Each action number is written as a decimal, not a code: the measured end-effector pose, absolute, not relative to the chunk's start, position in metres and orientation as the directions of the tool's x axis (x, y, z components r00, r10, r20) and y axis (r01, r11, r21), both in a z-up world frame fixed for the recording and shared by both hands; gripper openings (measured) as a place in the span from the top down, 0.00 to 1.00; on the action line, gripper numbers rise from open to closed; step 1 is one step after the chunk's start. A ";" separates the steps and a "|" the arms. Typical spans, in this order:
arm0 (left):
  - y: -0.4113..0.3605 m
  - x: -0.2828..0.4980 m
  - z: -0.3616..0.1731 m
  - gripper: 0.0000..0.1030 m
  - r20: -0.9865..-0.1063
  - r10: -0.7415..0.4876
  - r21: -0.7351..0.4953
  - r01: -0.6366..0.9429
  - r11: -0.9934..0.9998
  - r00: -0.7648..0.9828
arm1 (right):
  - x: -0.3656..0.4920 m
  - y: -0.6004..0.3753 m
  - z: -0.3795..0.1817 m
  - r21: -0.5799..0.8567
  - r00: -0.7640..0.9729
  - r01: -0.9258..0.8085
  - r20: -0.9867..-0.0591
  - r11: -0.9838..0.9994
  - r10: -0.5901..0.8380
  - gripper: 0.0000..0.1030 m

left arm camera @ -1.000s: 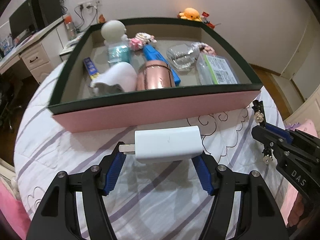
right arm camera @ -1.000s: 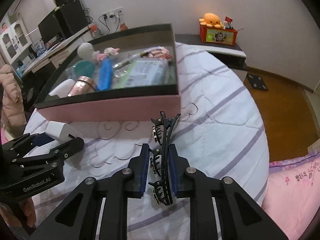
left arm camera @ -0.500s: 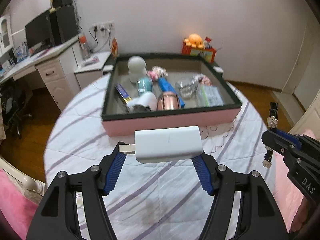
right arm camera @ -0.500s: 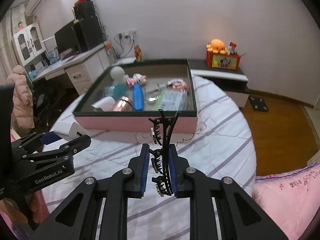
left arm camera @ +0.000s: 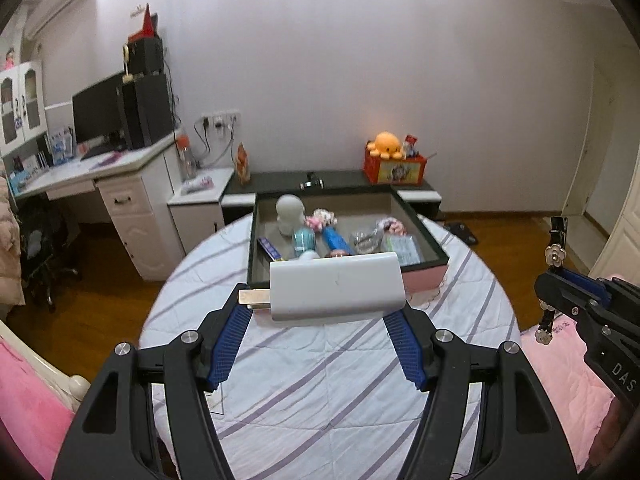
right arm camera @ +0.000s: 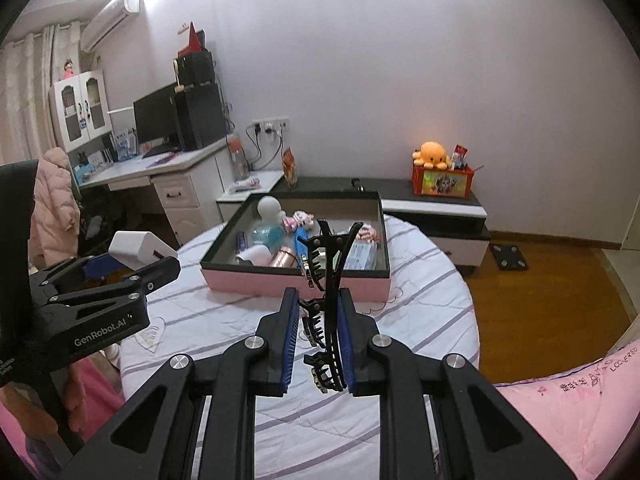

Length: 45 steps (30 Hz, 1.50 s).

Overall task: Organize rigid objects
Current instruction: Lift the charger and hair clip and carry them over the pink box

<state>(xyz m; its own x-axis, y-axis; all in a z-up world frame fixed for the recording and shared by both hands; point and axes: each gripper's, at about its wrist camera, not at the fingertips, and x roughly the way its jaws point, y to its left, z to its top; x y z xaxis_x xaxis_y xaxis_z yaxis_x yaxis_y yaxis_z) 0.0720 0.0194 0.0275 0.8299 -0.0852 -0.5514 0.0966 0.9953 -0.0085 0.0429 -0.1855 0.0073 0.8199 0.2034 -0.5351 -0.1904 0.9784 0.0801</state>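
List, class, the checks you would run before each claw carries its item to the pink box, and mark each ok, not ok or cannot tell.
1. Left claw grips the white charger: ok, held end to end.
2. Right claw grips the black hair clip: ok, pads pressed on it.
3. Pink box open on top: ok, no lid.
4. Free room inside the box: cannot tell, much of the floor is covered or hidden.
5. Both items lifted off the striped bedspread: ok.
6. Claws apart from each other: ok.

Charger [left arm camera: 335, 287] hides box [left arm camera: 425, 276] front; items in box too small to ID.
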 end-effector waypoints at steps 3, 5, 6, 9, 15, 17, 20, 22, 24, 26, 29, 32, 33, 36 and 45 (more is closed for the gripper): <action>0.018 0.063 0.034 0.35 -0.529 -0.077 0.006 0.094 0.996 0.845 | 0.034 -0.187 0.013 0.078 0.834 -0.189 -0.514 0.979 0.202 0.82; 0.018 0.058 0.037 0.35 -0.525 -0.087 0.000 0.103 0.995 0.846 | 0.029 -0.188 0.016 0.077 0.840 -0.192 -0.503 0.978 0.205 0.82; 0.018 0.056 0.038 0.35 -0.524 -0.092 -0.002 0.107 0.994 0.847 | 0.027 -0.188 0.017 0.075 0.841 -0.197 -0.499 0.978 0.208 0.82; 0.016 0.050 0.040 0.35 -0.511 -0.081 0.013 0.102 0.995 0.856 | 0.021 -0.186 0.021 0.068 0.848 -0.206 -0.486 0.976 0.212 0.82; 0.016 0.044 0.040 0.35 -0.504 -0.081 0.011 0.100 0.995 0.860 | 0.021 -0.192 0.017 0.078 0.846 -0.211 -0.484 0.974 0.222 0.82; 0.017 0.045 0.040 0.35 -0.507 -0.082 0.008 0.099 0.995 0.858 | 0.019 -0.193 0.016 0.091 0.844 -0.210 -0.486 0.973 0.227 0.82; 0.020 0.045 0.040 0.35 -0.502 -0.080 0.003 0.094 0.996 0.861 | 0.018 -0.195 0.016 0.083 0.848 -0.203 -0.484 0.976 0.217 0.82; 0.020 0.045 0.040 0.35 -0.497 -0.069 0.007 0.084 0.996 0.865 | 0.019 -0.197 0.016 0.081 0.849 -0.203 -0.482 0.976 0.217 0.82; 0.020 0.045 0.041 0.35 -0.496 -0.061 0.011 0.076 0.997 0.866 | 0.018 -0.197 0.015 0.083 0.849 -0.201 -0.483 0.976 0.216 0.82; 0.020 0.047 0.040 0.35 -0.497 -0.061 0.010 0.076 0.997 0.866 | 0.018 -0.195 0.016 0.083 0.847 -0.200 -0.485 0.976 0.215 0.82; 0.020 0.050 0.038 0.35 -0.502 -0.058 0.010 0.072 0.997 0.863 | 0.020 -0.193 0.016 0.084 0.844 -0.206 -0.489 0.975 0.220 0.82; 0.022 0.058 0.037 0.35 -0.508 -0.053 0.007 0.066 0.998 0.860 | 0.026 -0.191 0.016 0.085 0.840 -0.208 -0.494 0.974 0.222 0.82; 0.021 0.063 0.036 0.35 -0.512 -0.053 0.009 0.067 0.998 0.858 | 0.030 -0.190 0.015 0.085 0.839 -0.207 -0.497 0.975 0.221 0.82; 0.020 0.079 0.034 0.35 -0.519 -0.044 0.024 0.066 0.998 0.854 | 0.044 -0.190 0.014 0.086 0.831 -0.209 -0.510 0.974 0.223 0.81; 0.024 0.145 0.033 0.35 -0.540 -0.028 0.039 0.057 0.998 0.841 | 0.101 -0.183 0.013 0.071 0.818 -0.210 -0.533 0.975 0.215 0.82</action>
<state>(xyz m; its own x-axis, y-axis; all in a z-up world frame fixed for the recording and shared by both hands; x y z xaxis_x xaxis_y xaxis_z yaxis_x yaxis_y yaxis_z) 0.1453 0.0241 0.0333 0.8410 -0.0275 -0.5403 0.0575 0.9976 0.0386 0.1013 -0.1832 0.0130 0.8182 0.2147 -0.5334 -0.2098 0.9752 0.0708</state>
